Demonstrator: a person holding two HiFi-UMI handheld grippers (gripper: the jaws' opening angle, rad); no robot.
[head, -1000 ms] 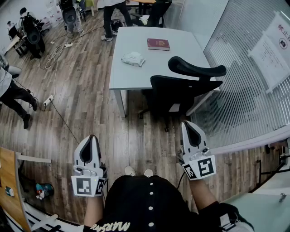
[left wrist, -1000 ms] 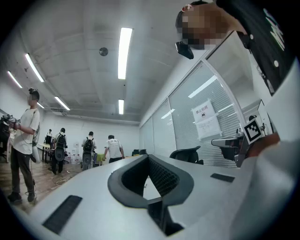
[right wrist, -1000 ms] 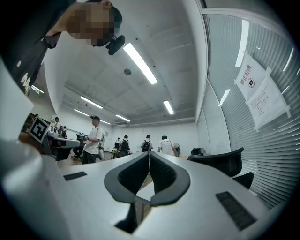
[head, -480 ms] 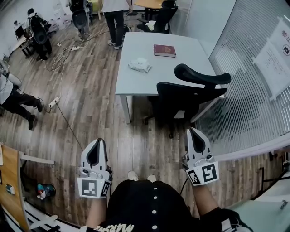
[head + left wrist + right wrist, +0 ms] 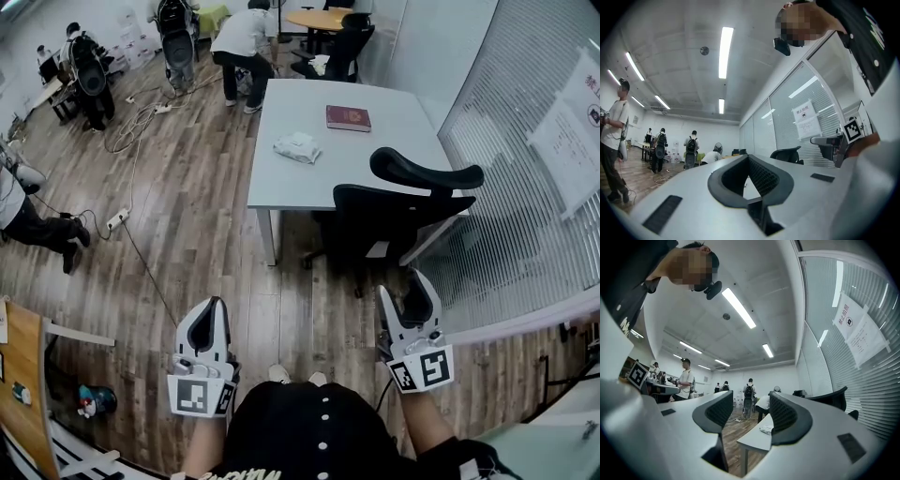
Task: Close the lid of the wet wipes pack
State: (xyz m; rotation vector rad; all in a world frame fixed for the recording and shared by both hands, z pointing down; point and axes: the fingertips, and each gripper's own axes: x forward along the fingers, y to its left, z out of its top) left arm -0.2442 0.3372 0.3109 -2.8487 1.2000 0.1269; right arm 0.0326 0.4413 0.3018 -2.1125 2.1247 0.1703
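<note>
The wet wipes pack (image 5: 297, 147) is a soft, crumpled white packet. It lies on the smooth grey table (image 5: 394, 141), near the table's left edge and well apart from both grippers (its lid is too small to make out). A flat dark red book (image 5: 348, 117) lies further back on the same top. The floor (image 5: 187, 216) is of wood planks.

The left gripper (image 5: 217, 305) has a white shell and black ribbed pads. Its jaws are pressed together with nothing between them. The right gripper (image 5: 403, 286) has just been opening its jaws. They stand wide apart, holding and touching nothing.
</note>
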